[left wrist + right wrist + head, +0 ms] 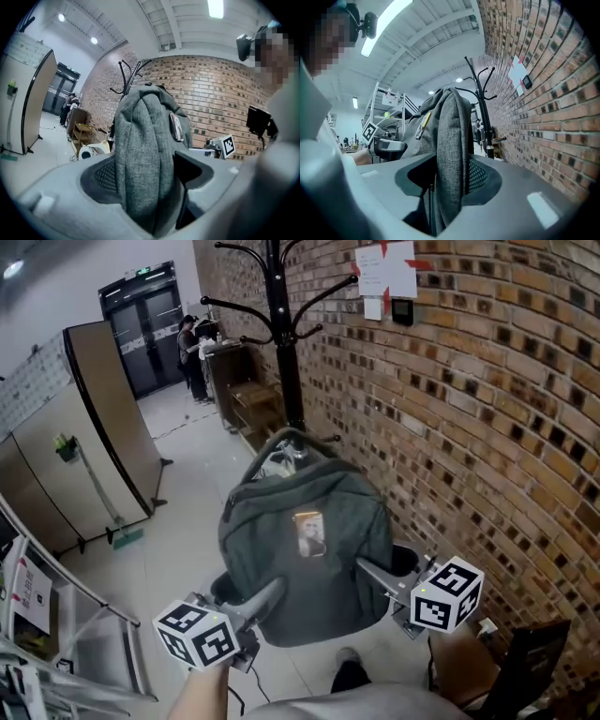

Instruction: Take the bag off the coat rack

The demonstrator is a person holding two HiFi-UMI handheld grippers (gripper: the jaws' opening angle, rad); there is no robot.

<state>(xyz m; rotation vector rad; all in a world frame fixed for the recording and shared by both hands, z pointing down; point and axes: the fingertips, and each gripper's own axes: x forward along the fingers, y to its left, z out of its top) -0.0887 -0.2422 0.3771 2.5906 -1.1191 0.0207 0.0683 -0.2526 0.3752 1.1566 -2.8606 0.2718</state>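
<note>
A grey backpack (309, 559) with a small badge on its front hangs in the air between my two grippers, clear of the black coat rack (281, 334) that stands behind it against the brick wall. My left gripper (265, 602) is shut on the bag's lower left side. My right gripper (373, 575) is shut on its lower right side. In the left gripper view a thick fold of the bag (145, 154) fills the jaws of my left gripper (150, 190). In the right gripper view a fold of grey bag fabric (450, 140) is pinched in my right gripper (446, 187). The rack's hooks (480, 91) are bare.
A brick wall (487, 427) runs along the right. Beige partition boards (103, 427) and a mop (103, 498) stand at the left, a metal shelf frame (66, 615) at lower left. Wooden furniture (253, 404) and a person (192, 357) are far back. A dark chair (530, 662) is at lower right.
</note>
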